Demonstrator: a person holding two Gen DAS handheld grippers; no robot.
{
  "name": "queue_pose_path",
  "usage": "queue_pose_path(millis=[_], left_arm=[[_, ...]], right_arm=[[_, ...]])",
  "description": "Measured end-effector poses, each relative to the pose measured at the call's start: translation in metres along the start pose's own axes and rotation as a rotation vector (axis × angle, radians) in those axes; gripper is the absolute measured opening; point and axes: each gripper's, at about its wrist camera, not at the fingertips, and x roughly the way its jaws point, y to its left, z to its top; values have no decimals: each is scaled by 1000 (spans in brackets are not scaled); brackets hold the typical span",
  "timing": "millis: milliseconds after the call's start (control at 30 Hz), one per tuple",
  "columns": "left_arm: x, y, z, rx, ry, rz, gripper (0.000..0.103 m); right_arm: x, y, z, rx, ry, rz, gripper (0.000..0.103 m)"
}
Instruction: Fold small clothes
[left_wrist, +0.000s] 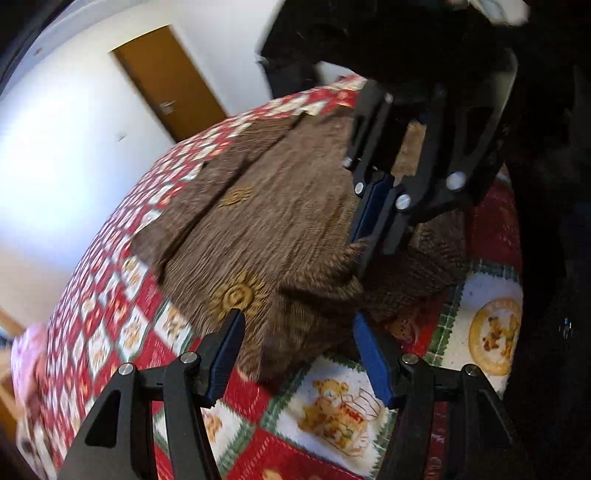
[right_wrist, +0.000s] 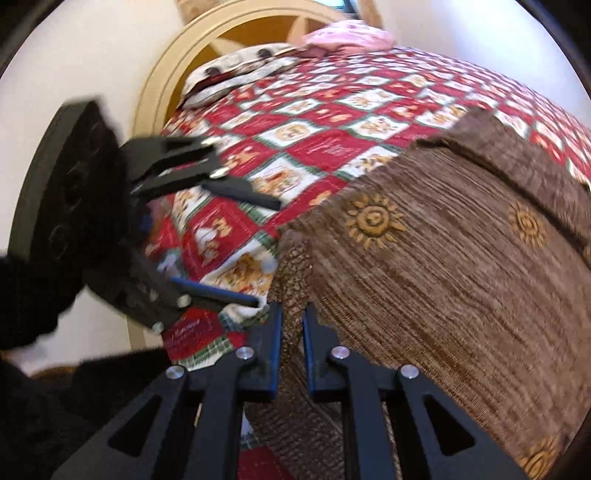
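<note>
**Right gripper pinches the brown cloth's corner; left gripper stands open beside it**

The brown cloth (left_wrist: 266, 221), ribbed and dotted with gold sun motifs, lies spread on a red, white and green teddy-bear quilt (left_wrist: 332, 406). The right gripper (right_wrist: 291, 325) has its jaws drawn narrow on a bunched corner of that cloth, and the fabric runs up between the blue pads and fans out ahead and to the right of its fingers. Seen from the left wrist camera, that same gripper comes down from above with the corner lifted into a small peak at its tip.

The left gripper (left_wrist: 299, 325) stands wide with nothing between its fingers; a folded edge of the cloth lies just ahead of the gap, the quilt beneath. In the right wrist view it sits off to the left, over bare quilt, near the cloth's edge but apart from it.

Beyond the cloth, at the far end of the quilt, lie a pale pillow (right_wrist: 236, 70) and a pink bundle (right_wrist: 347, 38).
</note>
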Motion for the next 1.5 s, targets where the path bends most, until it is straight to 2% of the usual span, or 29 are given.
queue_pose_path(millis=[100, 167, 300, 400, 500, 567, 667, 700, 767, 833, 900, 1100, 1500], left_arm=[[9, -5, 5, 98, 10, -45, 62], [12, -11, 8, 153, -12, -75, 62], [17, -18, 13, 169, -34, -177, 62], [26, -11, 17, 55, -7, -242, 56], [39, 4, 19, -116, 23, -259, 37], [48, 13, 19, -222, 48, -274, 28], [57, 18, 20, -294, 97, -270, 13], [59, 20, 22, -314, 110, -261, 11], [63, 25, 27, -364, 126, -245, 9], [65, 29, 29, -423, 145, -228, 7], [70, 35, 31, -458, 156, -221, 6], [79, 49, 30, -578, 172, -198, 5], [79, 55, 33, -654, 189, -184, 5]], right_arm=[[-1, 11, 2, -67, 18, 50, 14], [-2, 14, 3, -95, 16, 70, 14], [-4, 7, 6, -83, 5, 110, 14], [-3, -2, 7, -39, -7, 141, 14], [-2, -13, 8, 16, -16, 150, 14], [-3, -23, 8, 60, -28, 159, 14], [-4, -40, 8, 133, -46, 141, 16], [-3, -47, 8, 163, -55, 122, 17], [-5, -59, 7, 227, -77, 80, 22], [-9, -76, 3, 325, -118, 48, 46], [-17, -89, -2, 403, -163, 34, 52], [-43, -105, -20, 524, -236, -20, 52], [-102, -118, -54, 595, -306, -111, 52]])
